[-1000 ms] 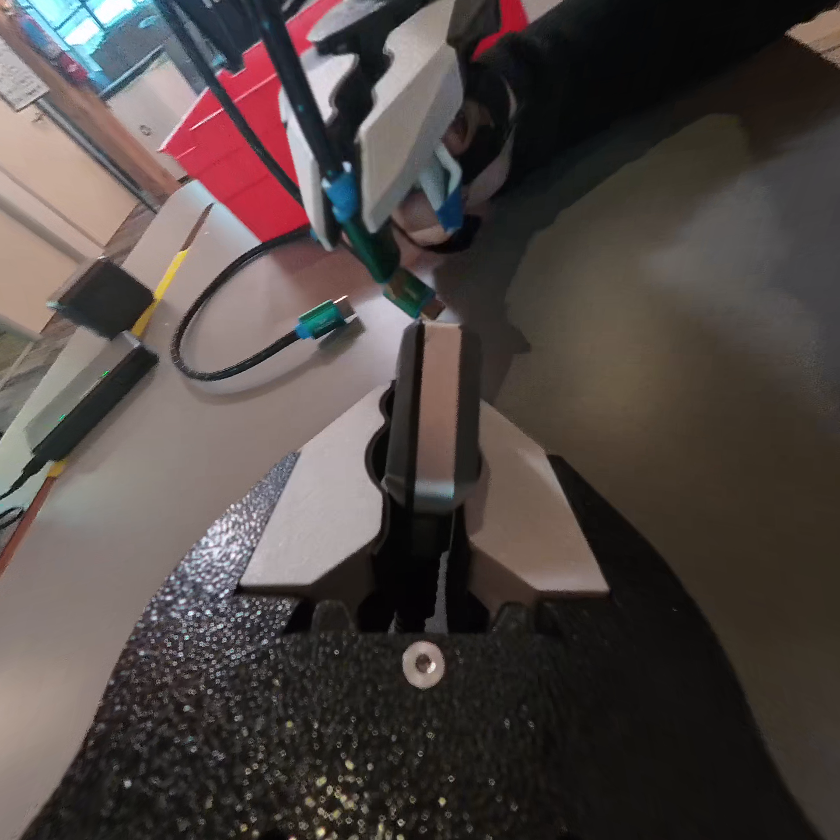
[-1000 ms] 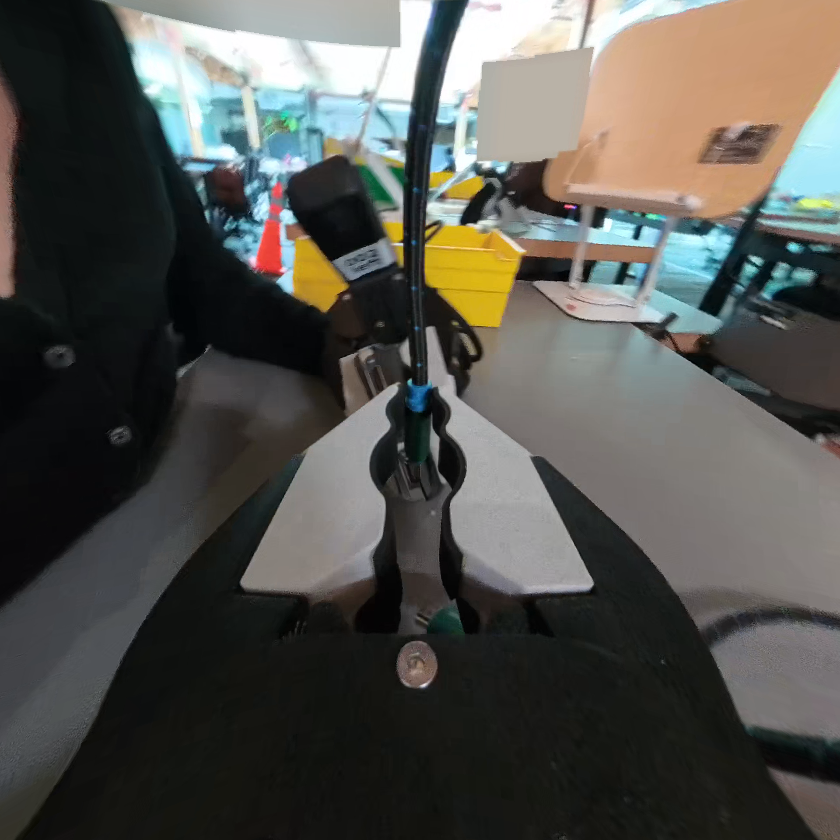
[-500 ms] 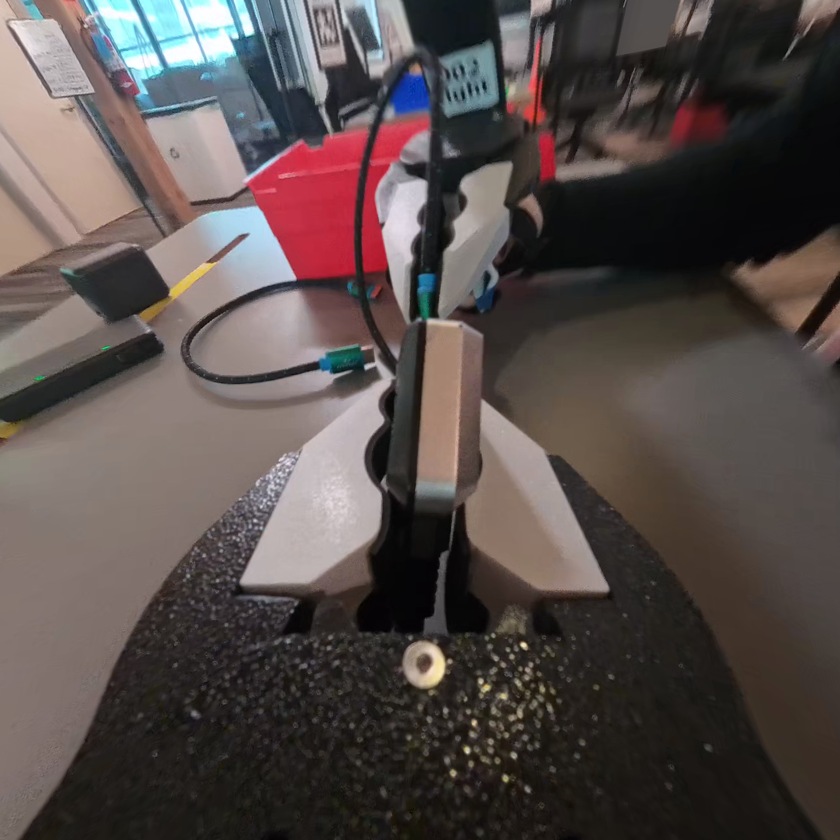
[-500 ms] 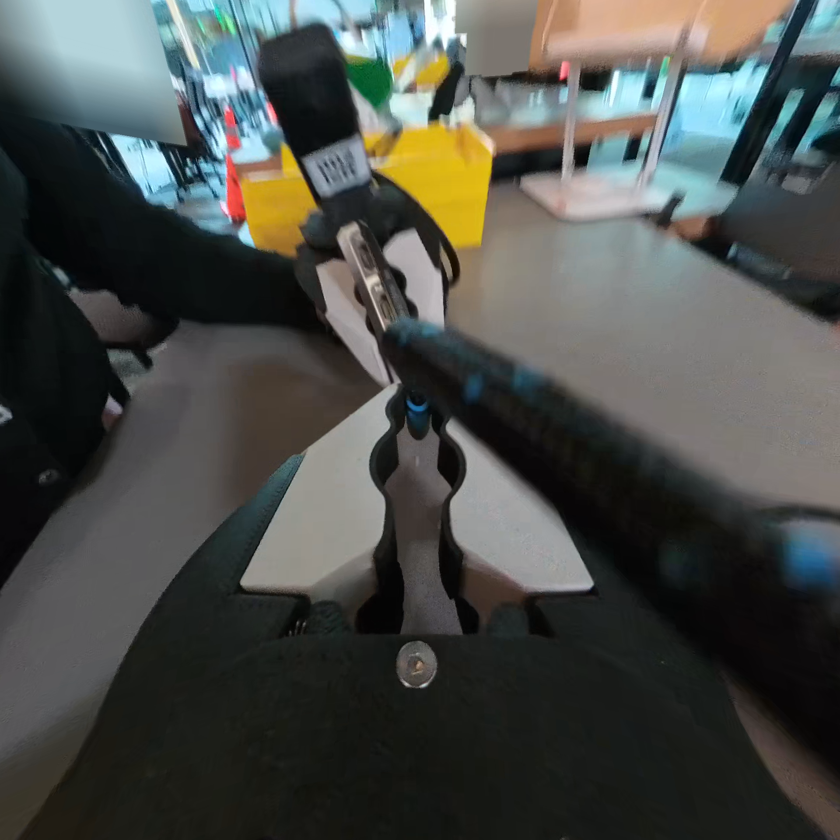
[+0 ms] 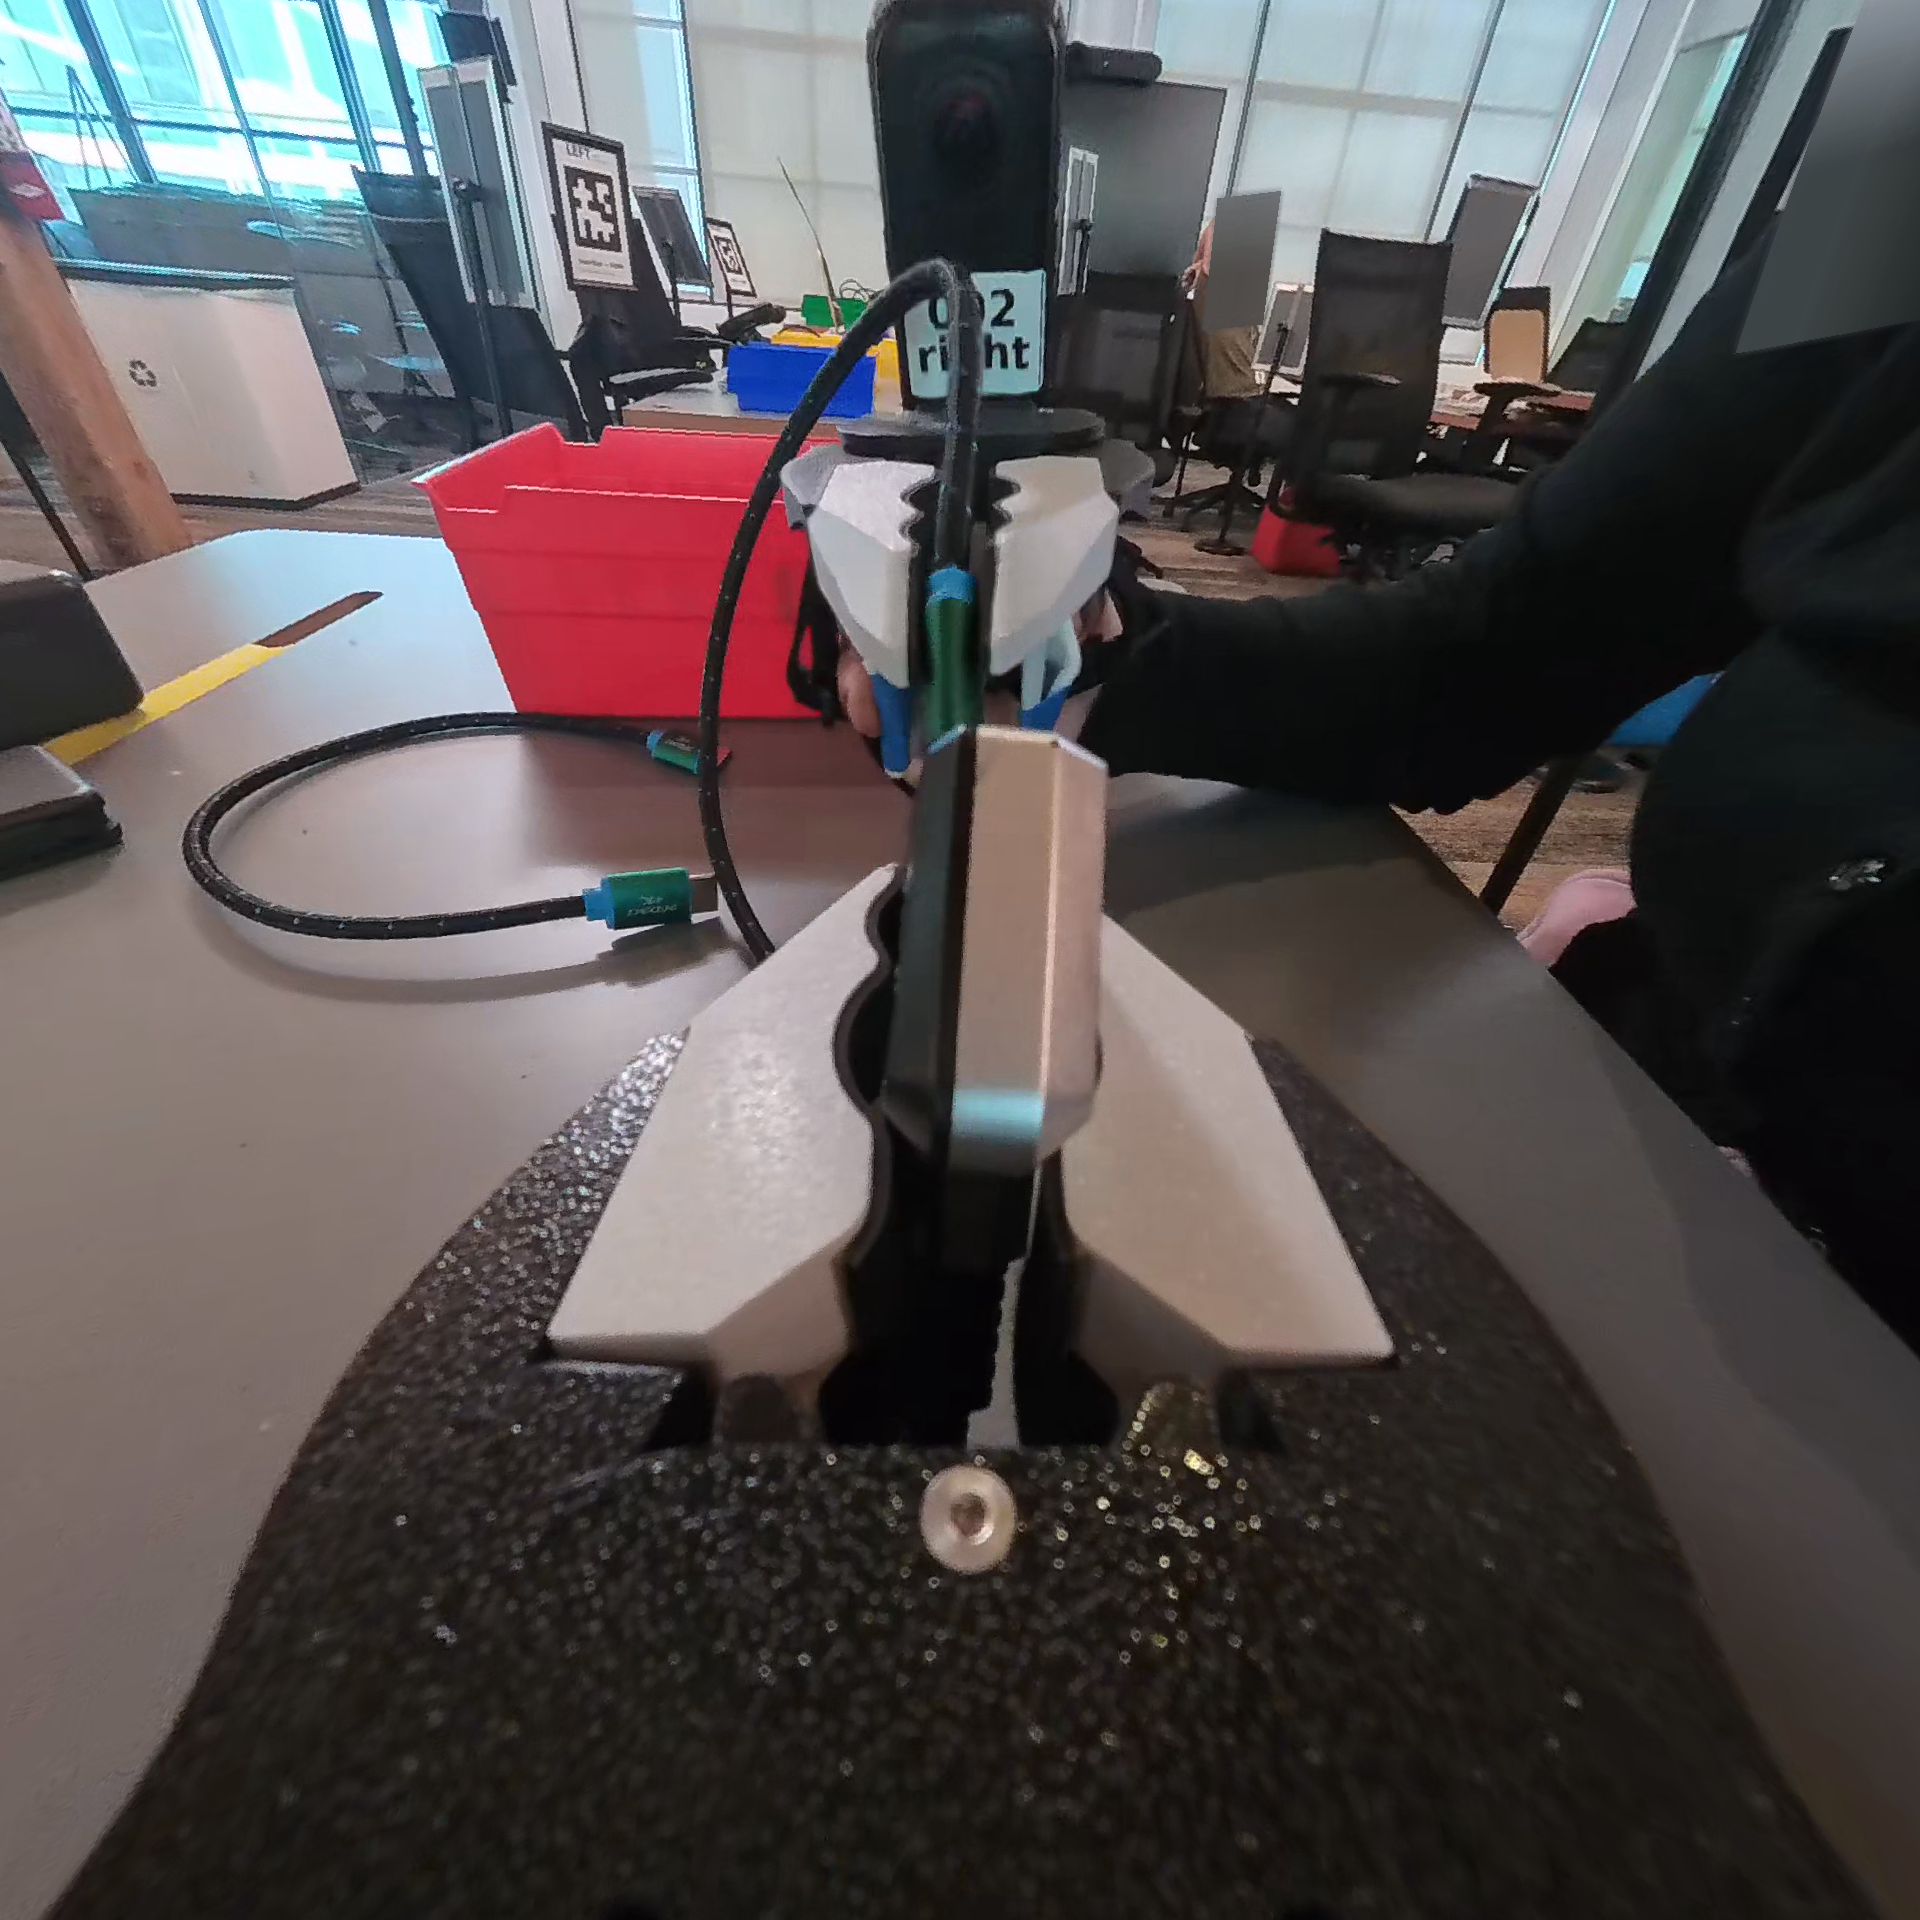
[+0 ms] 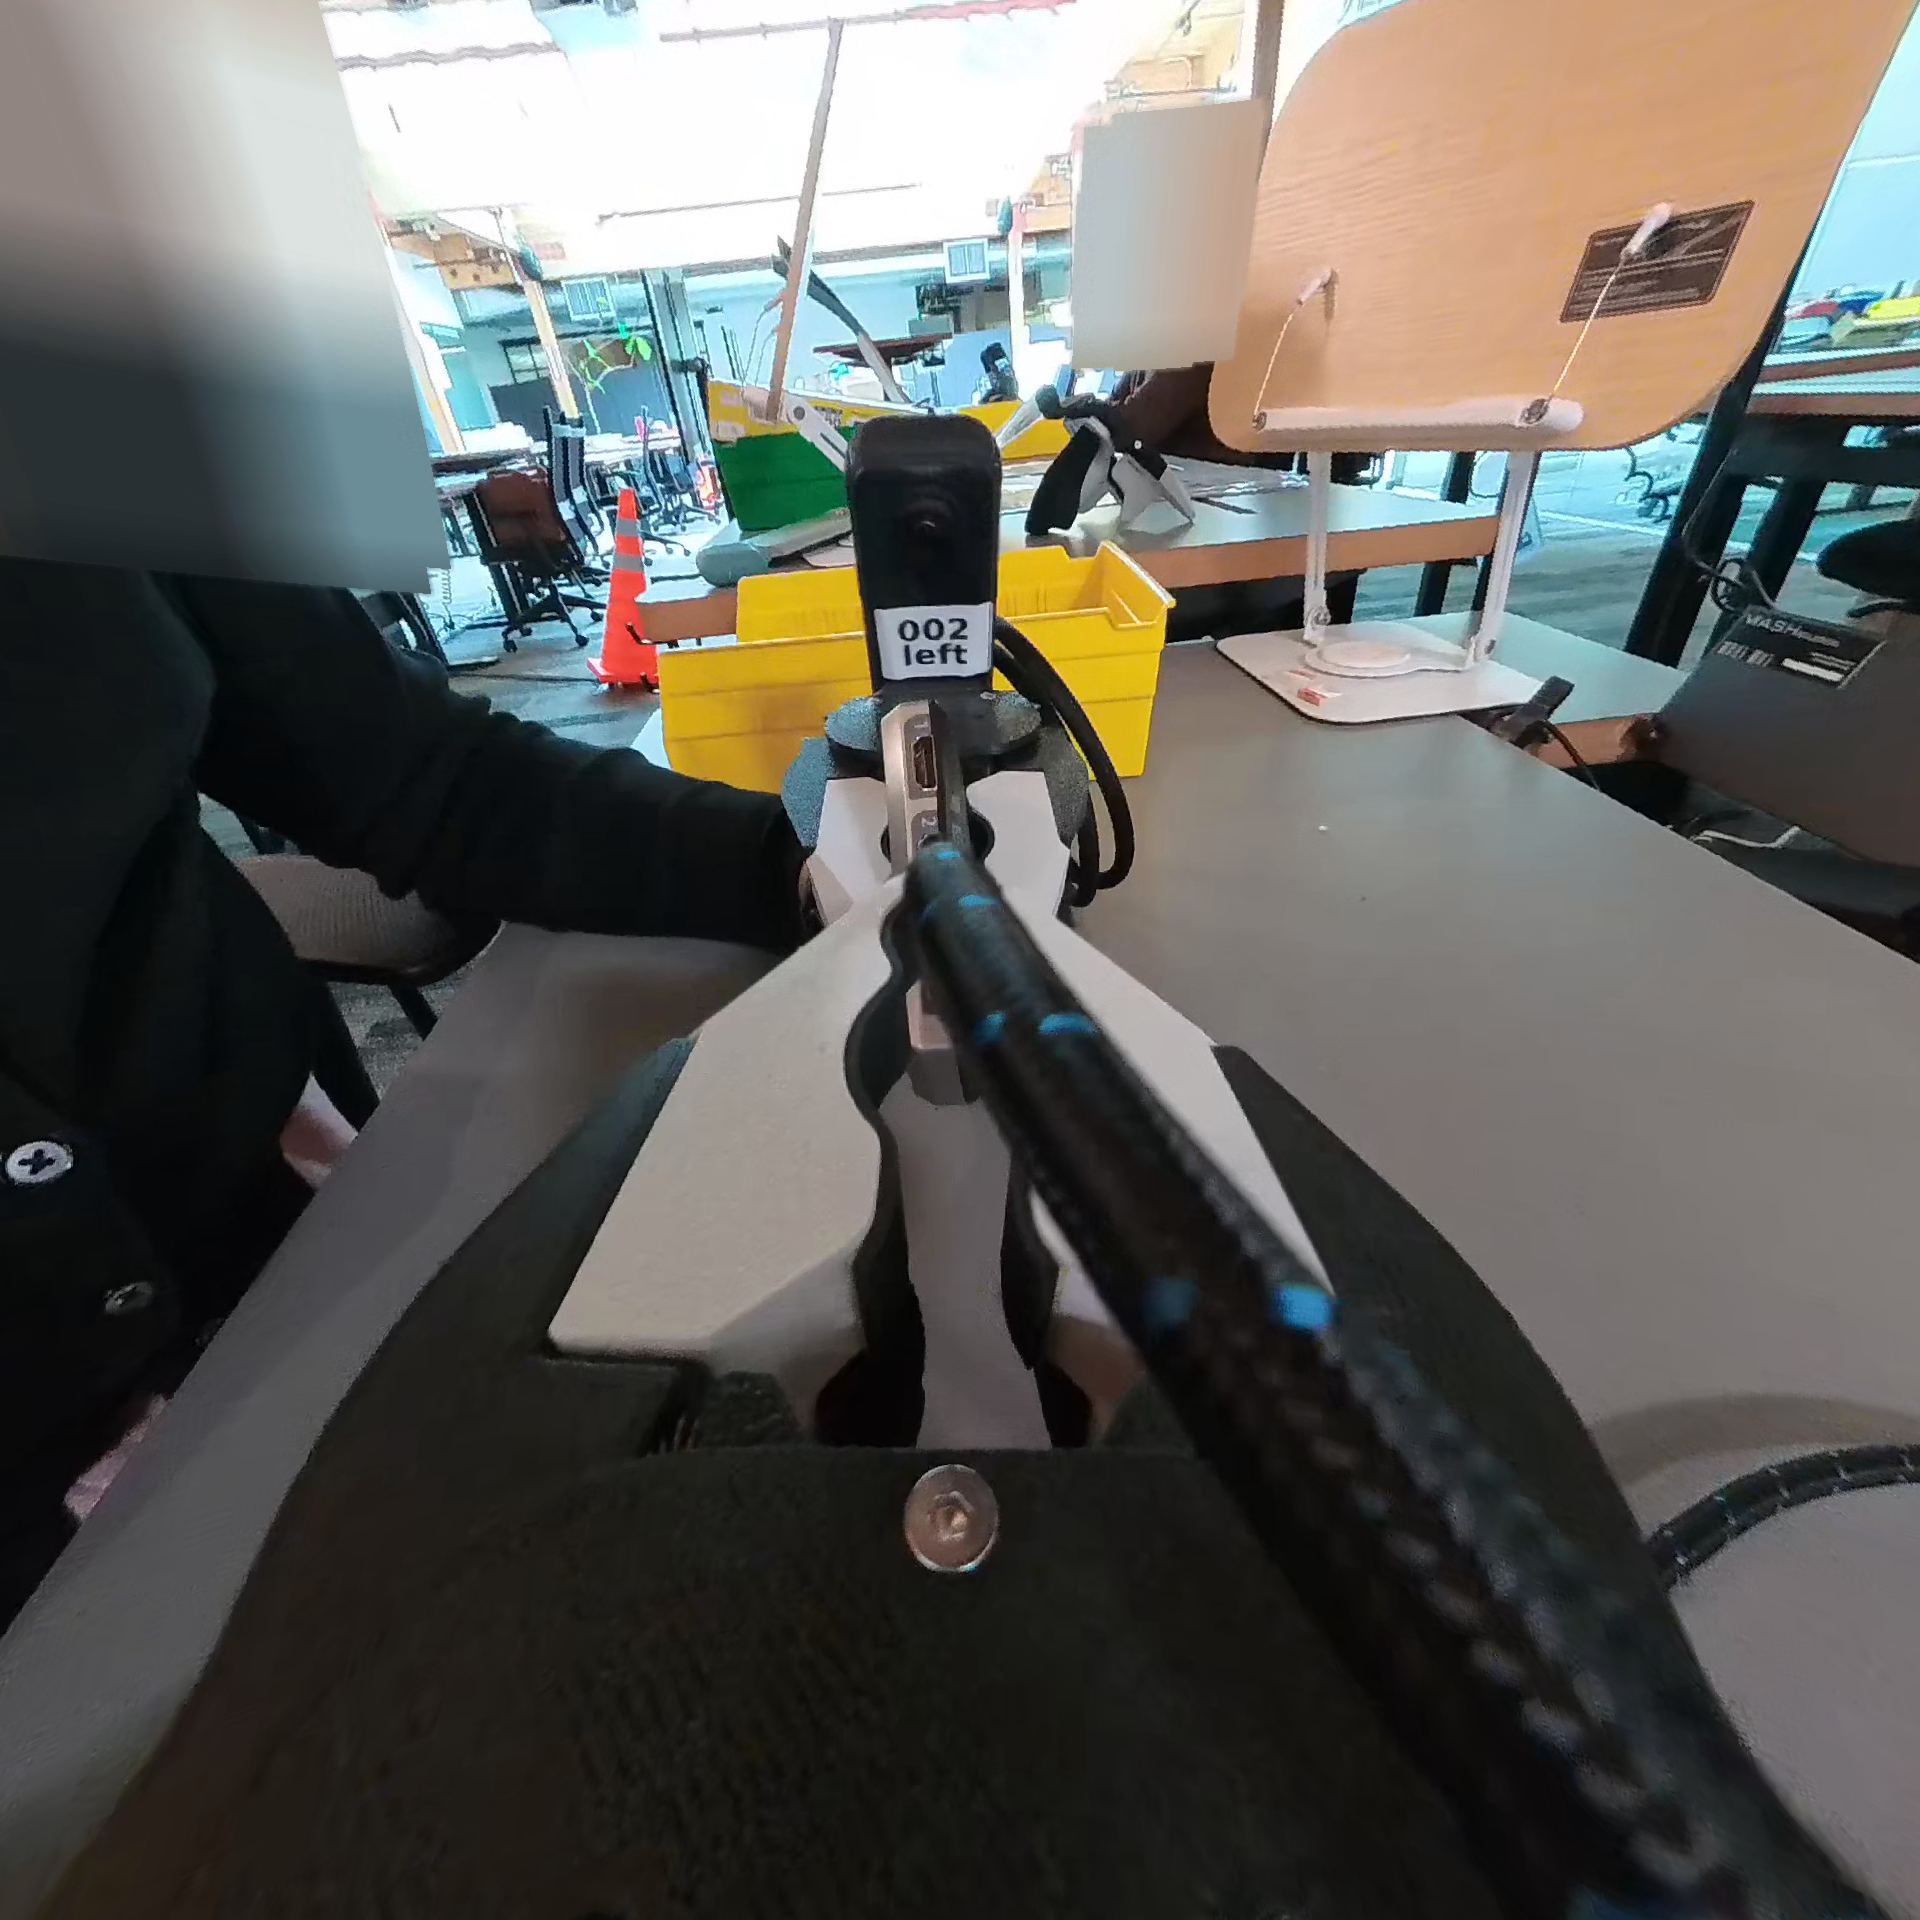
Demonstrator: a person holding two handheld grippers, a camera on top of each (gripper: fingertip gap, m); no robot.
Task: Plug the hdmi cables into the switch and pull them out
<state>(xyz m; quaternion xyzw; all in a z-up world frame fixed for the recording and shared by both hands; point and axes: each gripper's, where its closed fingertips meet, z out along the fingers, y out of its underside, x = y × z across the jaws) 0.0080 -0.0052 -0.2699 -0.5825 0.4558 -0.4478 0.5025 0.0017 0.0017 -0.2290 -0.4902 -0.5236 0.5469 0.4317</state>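
My left gripper (image 5: 987,920) is shut on the silver and black HDMI switch (image 5: 1013,914), held on edge above the grey table (image 5: 260,1143). My right gripper (image 5: 951,644) faces it and is shut on a green HDMI plug (image 5: 951,655) with a blue collar. The plug's tip meets the switch's far end; how deep it sits is hidden. In the right wrist view, the black braided cable (image 6: 1091,1101) runs back over my right gripper (image 6: 951,920) and hides the plug. Beyond it, the left gripper (image 6: 925,847) holds the switch (image 6: 902,774), whose upper port is bare.
A second braided cable (image 5: 416,920) lies looped on the table with a green plug (image 5: 646,896). A red bin (image 5: 623,582) stands behind it, with dark boxes (image 5: 52,665) at the left edge. A yellow bin (image 6: 1081,644) and a wooden-board stand (image 6: 1455,260) show behind. A person's black sleeve (image 5: 1455,665) reaches in. Some 4 centimetres of space lies between my two pairs of fingers.
The right gripper swung round with the plug and lined it up with the switch. The plug's metal tip, bare a second ago, now sits at the switch's end. Both grasps held.
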